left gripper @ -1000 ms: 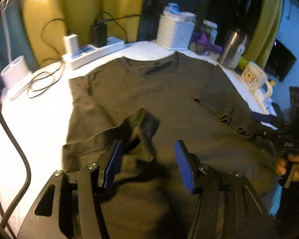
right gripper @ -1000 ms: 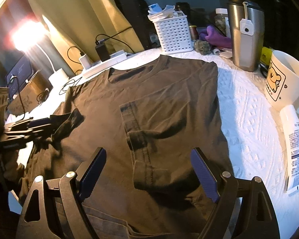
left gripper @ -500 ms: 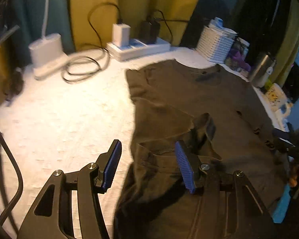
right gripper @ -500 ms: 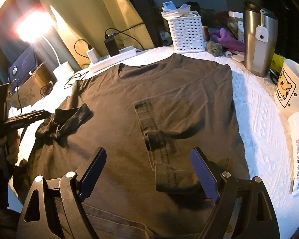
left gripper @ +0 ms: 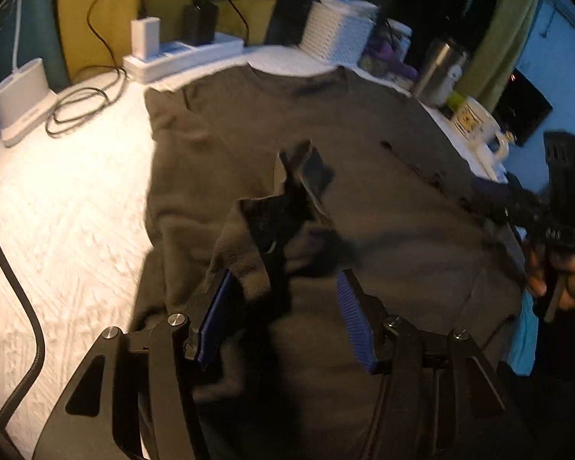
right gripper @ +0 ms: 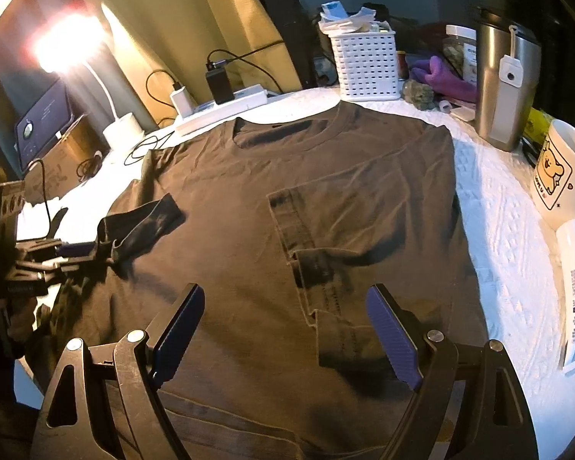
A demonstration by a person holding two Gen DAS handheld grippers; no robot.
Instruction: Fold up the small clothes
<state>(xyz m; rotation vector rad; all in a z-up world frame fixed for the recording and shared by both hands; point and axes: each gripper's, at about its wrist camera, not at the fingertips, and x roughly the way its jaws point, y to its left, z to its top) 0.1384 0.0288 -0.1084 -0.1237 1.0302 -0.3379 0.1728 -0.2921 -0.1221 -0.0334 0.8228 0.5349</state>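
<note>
So the dark tee lay flat mid-frame on the white surface, collar toward the top. Left claw sat spread at the folded-in left sleeve, cloth bunched between its fingers; right claw hung released over the hem.

Two close claw-mounted views, same T-shirt

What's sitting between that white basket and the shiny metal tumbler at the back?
In the right wrist view, between the white basket and the metal tumbler lie a purple cloth, a jar behind it and a small greenish lump in front.
</note>
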